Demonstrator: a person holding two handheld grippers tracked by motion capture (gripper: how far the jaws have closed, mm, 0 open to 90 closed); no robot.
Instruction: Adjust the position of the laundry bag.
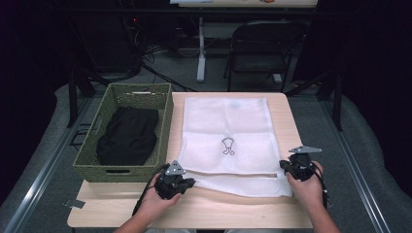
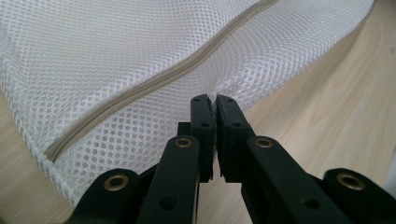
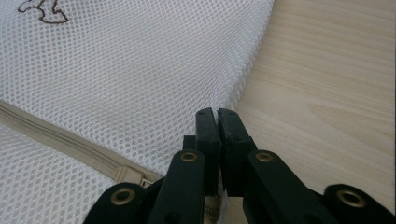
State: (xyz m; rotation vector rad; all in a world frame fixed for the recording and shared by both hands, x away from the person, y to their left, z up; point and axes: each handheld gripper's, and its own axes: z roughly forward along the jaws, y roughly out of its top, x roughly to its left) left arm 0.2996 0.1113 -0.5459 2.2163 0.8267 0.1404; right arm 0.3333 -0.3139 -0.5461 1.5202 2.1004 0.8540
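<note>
Overhead, a pale wooden table [image 1: 296,208] carries two large things side by side. A white mesh laundry bag [image 1: 226,141] lies flat across the middle of the tabletop, its long side running away from the person, with a small dark outline drawing [image 1: 228,145] printed near its centre. Just to its left stands a green woven basket [image 1: 163,121] holding a folded black garment [image 1: 127,136], which looks placed close at hand for loading into the bag. Behind the table are a folding chair [image 1: 262,48] and a desk leg on grey carpet.

A beige zipper [image 2: 154,84] runs across the bag near the edge closest to the person; its slider end [image 3: 126,175] lies by the right-hand corner.

The left gripper [image 2: 215,100] sits at the bag's near left corner, jaws pressed together with almost no gap. The mesh edge meets the jaw tips, and it seems pinched there, though the fabric between the pads is hidden. The right gripper [image 3: 216,112] sits at the near right edge in the same way, jaws drawn together against the mesh border. Holding both near corners like this would likely keep the bag taut and square, so the zipper can be worked without the mesh bunching.
</note>
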